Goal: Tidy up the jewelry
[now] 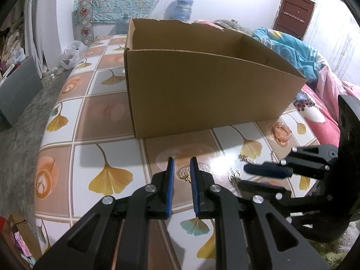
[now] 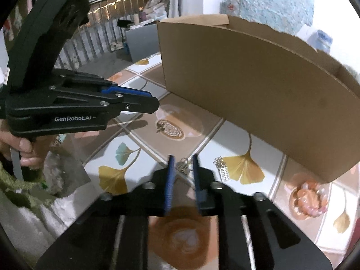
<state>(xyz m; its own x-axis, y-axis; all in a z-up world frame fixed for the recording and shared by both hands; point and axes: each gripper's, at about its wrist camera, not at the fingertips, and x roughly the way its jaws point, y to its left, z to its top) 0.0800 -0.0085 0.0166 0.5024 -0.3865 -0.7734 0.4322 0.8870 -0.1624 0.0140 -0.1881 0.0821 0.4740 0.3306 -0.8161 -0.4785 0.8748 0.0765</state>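
On the patterned tablecloth [image 1: 108, 117], before the cardboard box [image 1: 202, 90], left gripper [image 1: 182, 164] stands narrowly parted above a gold charm [image 1: 185, 176], nothing gripped. Right gripper [image 2: 182, 160] likewise stands narrowly parted, a silver ring piece [image 2: 182, 166] between its tips, ungripped; a chain pendant [image 2: 221, 167] lies just beside.

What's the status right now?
Both grippers open, empty, each above a trinket. Box beyond. Nothing in the way.

Your worktop [image 1: 94, 117], covered in ginkgo-leaf tiles, carries a cardboard box [image 1: 202, 90] beyond your fingers [image 1: 171, 175] and small jewelry pieces [image 1: 235, 177] near their tips.
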